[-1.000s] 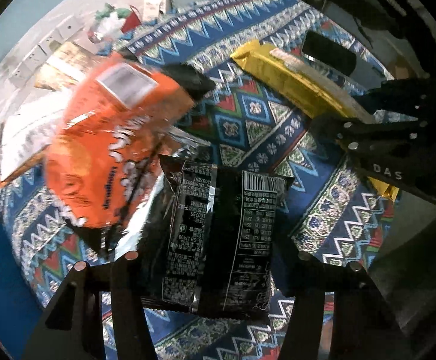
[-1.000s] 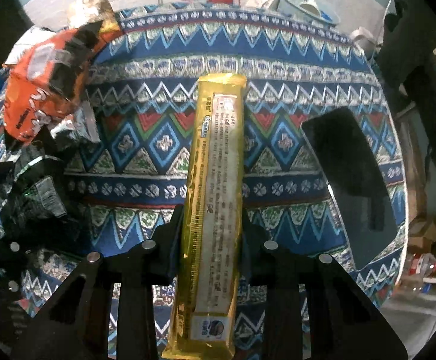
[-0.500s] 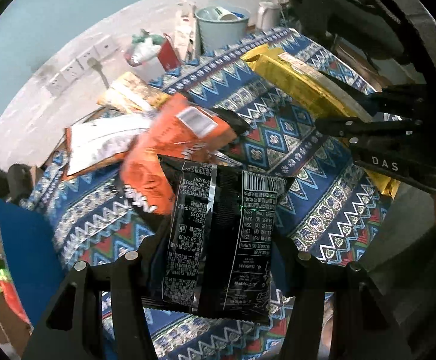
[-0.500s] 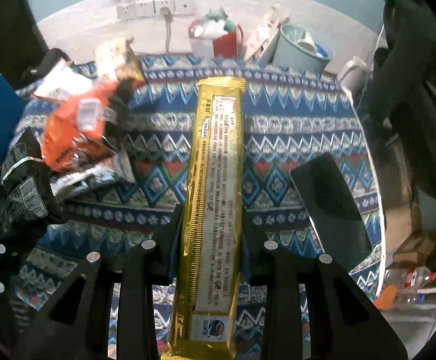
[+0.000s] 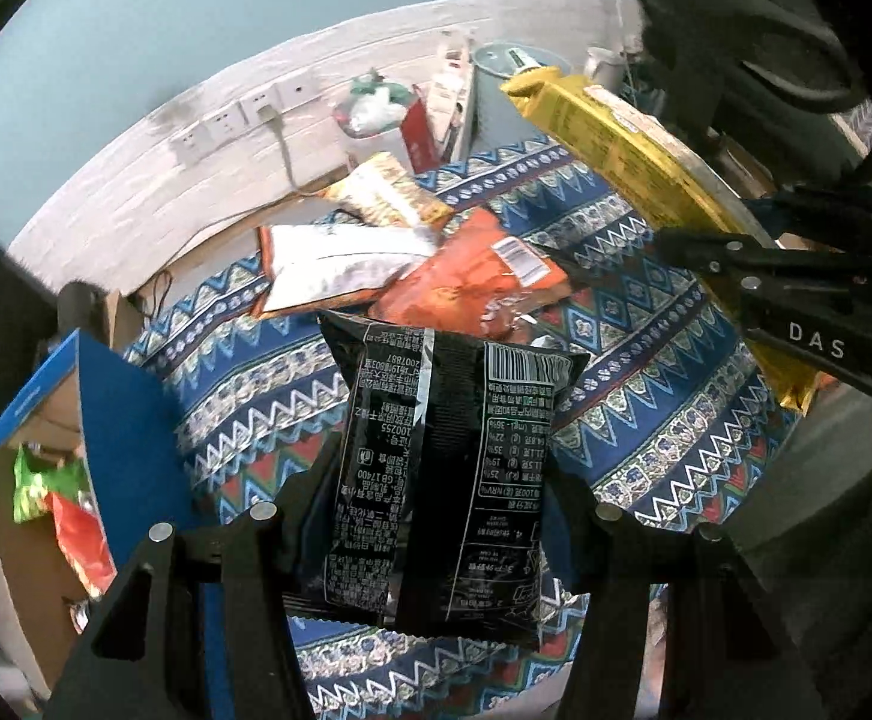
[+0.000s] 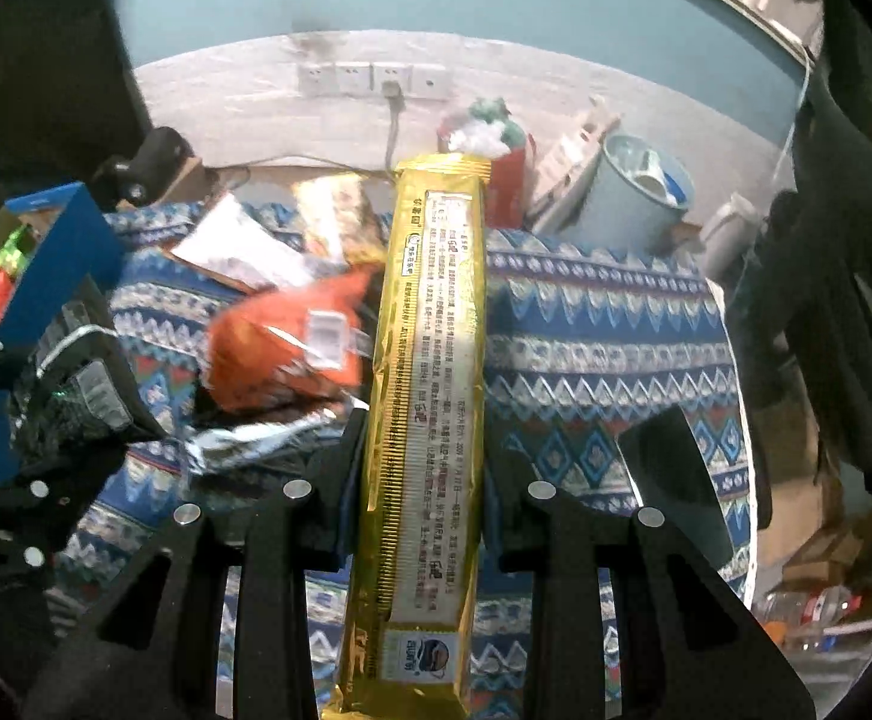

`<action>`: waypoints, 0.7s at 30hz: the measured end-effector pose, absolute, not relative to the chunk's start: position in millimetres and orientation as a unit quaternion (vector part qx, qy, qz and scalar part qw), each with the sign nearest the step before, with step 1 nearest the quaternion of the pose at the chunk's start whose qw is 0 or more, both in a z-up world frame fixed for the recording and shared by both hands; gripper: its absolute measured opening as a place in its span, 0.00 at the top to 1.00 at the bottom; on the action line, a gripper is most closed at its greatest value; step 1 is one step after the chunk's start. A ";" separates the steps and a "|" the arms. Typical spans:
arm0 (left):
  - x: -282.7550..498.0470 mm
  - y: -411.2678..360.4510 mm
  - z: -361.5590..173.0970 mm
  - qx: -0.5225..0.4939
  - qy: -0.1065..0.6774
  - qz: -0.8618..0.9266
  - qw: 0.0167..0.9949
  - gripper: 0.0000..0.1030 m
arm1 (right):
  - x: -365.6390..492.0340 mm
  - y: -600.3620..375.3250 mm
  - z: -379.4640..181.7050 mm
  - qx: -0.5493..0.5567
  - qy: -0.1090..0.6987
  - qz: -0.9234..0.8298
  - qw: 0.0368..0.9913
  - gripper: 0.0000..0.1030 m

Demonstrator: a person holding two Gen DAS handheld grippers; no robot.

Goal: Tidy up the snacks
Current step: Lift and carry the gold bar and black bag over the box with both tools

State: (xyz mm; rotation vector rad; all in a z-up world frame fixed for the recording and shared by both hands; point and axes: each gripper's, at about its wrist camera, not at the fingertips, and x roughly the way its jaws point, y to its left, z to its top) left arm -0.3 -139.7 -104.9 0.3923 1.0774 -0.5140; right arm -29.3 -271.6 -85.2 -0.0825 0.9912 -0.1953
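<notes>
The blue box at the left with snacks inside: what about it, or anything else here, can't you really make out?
- Blue box, left wrist view: frame edge and its own flap hide most contents.
- Black packet: front faces away; print too small.
- Orange bag, right wrist view: blurred.
- Gold packet: bottom end cut off.

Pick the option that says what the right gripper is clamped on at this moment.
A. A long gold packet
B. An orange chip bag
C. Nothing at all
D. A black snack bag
A. In the right wrist view the right gripper is closed on the long gold packet, which runs lengthwise between its fingers; the black snack bag sits in the left gripper, and the orange chip bag lies on the table.
</notes>
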 end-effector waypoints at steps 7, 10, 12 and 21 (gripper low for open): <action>4.7 -105.1 -91.7 0.165 0.495 -0.223 0.823 0.43 | -10.0 -232.3 -68.4 -0.056 0.460 -0.065 0.884 0.71; 8.0 -89.2 -86.1 0.149 0.499 -0.216 0.826 0.43 | -0.5 -215.6 -64.5 -0.059 0.458 -0.054 0.885 0.71; 8.7 -79.2 -82.3 0.144 0.495 -0.211 0.830 0.43 | 7.4 -202.5 -63.0 -0.059 0.458 -0.046 0.886 0.71; 15.6 -25.5 -73.1 0.120 0.486 -0.176 0.848 0.43 | 37.2 -149.2 -62.3 -0.072 0.456 -0.006 0.887 0.71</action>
